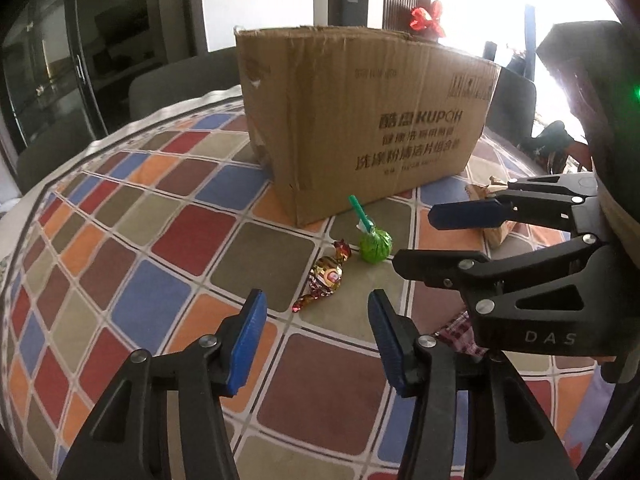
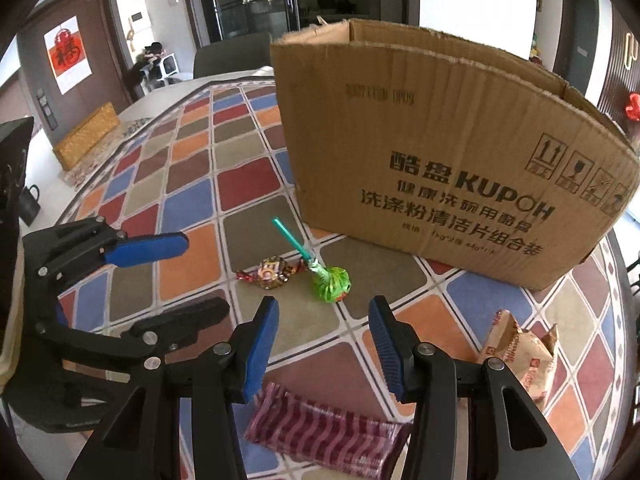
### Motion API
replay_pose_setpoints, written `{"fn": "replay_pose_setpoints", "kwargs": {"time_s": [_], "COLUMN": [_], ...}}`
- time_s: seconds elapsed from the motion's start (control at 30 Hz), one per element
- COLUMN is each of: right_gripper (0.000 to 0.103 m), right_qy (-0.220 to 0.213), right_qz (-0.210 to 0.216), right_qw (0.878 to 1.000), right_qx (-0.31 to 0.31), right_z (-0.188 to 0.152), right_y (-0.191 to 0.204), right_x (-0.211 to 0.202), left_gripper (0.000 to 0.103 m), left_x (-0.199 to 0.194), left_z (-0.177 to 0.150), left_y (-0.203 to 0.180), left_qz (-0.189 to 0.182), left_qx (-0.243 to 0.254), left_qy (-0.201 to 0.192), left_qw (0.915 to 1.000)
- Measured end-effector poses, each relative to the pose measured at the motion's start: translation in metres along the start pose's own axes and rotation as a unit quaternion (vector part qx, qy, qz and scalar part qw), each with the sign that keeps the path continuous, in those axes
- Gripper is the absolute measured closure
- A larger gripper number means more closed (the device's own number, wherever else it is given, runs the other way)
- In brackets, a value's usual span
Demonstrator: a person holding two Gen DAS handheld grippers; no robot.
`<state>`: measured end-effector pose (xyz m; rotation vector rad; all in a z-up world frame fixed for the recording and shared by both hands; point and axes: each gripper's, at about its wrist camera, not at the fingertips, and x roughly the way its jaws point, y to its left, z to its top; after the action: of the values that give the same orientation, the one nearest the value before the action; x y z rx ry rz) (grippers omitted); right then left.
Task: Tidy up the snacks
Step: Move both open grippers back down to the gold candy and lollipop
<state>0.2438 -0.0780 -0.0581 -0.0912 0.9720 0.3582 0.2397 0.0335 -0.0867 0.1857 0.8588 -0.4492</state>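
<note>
**A:** How far along was the sorting?

**B:** Barely begun, by my reading. Four snacks lay loose on the tabletop (image 2: 192, 184), all on the near side of the cardboard box (image 2: 452, 152). The box stood open at the top, but its inside was hidden from both cameras, so I could not tell whether anything was already in it.

**A:** Which snacks?

**B:** A green lollipop (image 2: 332, 283) lay nearest the box, just off its front lower corner, its teal stick pointing back toward the cardboard. A gold-wrapped candy (image 2: 272, 273) sat just beside the lollipop, on the side away from the box's printed face; the two looked close to touching. Farther from the box lay a striped maroon packet (image 2: 320, 428), flat and crinkled, and a brown-and-red snack bag (image 2: 520, 352), puffed and creased, out in front of the printed face.

**A:** And the tongs?

**B:** Both pairs were empty. The left tongs (image 1: 316, 340) had their blue pads apart, nothing between them, aimed down at the gold candy in front of the box. The right tongs (image 2: 324, 344) were likewise spread and held nothing, hanging over the striped packet with the lollipop ahead of them.

**A:** So what was left?

**B:** Everything visible, I judged: each snack needed picking up and going into the box.
</note>
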Motion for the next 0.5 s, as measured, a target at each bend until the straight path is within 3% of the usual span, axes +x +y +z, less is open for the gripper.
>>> {"fn": "replay_pose_setpoints", "kwargs": {"time_s": [0.5], "right_gripper": [0.055], "right_qy": [0.011], "right_qz": [0.018], "right_qw": [1.000], "right_qx": [-0.011], "right_z": [0.013], "right_y": [-0.003], "right_x": [0.033], "left_gripper": [0.055], "left_x": [0.039], "left_z": [0.009], "left_y": [0.005], "left_qz": [-0.026], "left_qx": [0.011], "left_qy": [0.017], "left_qw": [0.9994]}}
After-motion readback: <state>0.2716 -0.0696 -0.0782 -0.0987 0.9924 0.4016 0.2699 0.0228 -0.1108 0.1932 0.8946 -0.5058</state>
